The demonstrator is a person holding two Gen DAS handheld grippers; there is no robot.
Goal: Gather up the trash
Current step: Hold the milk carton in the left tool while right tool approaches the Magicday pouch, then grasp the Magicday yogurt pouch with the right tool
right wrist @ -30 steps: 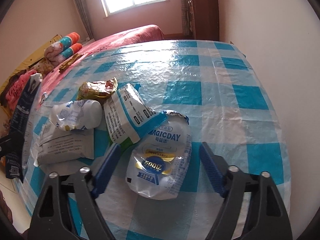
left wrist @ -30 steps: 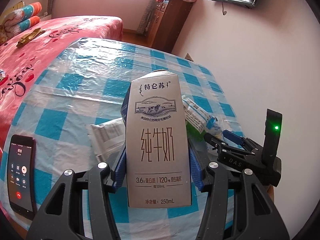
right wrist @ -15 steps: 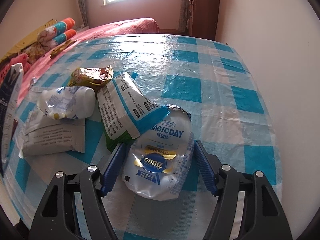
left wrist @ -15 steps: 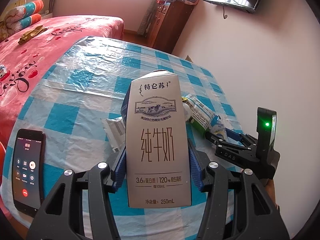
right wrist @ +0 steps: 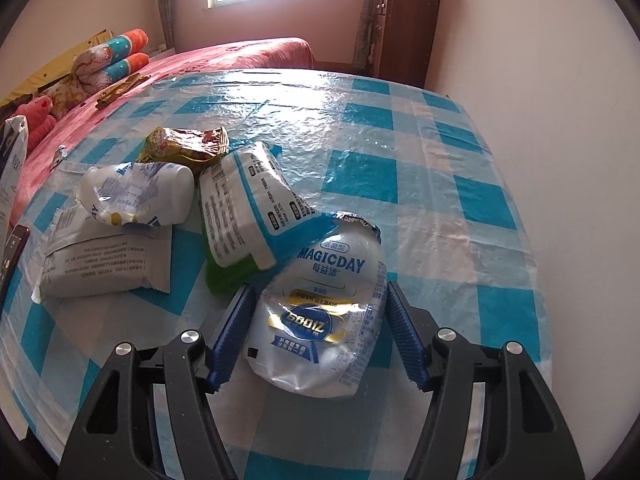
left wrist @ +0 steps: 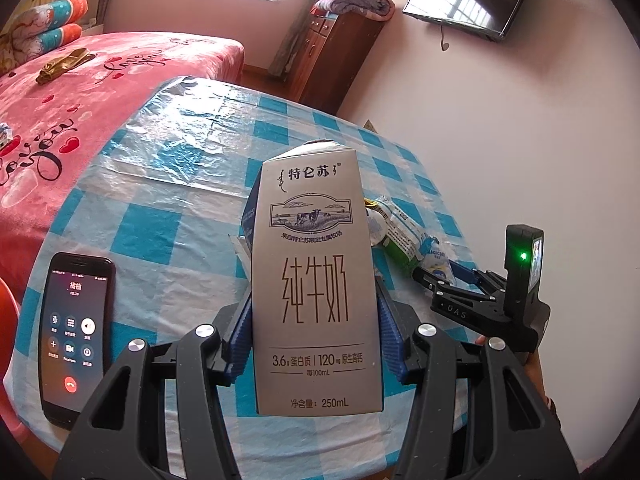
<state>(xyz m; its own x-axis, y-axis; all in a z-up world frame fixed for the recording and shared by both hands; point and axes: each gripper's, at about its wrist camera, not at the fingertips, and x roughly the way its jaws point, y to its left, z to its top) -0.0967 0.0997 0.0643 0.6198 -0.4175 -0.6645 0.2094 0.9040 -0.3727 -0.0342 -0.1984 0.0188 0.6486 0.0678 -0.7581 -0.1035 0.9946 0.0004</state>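
Two claws busy: left claw (left wrist: 316, 344) clamped on upright carton (left wrist: 314, 280) above table (left wrist: 168, 168); right claw (right wrist: 318, 332) half-wide, just closing round flattened pouch (right wrist: 320, 316) lying lengthwise between pads, right pad touching, left barely short.

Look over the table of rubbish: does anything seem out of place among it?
Yes. A smartphone with a call screen lit lies near the table's edge, a working device, not trash. The rest fits: a crushed MAGICDAY bottle, a squashed white bottle, and crumpled wrappers heaped together.
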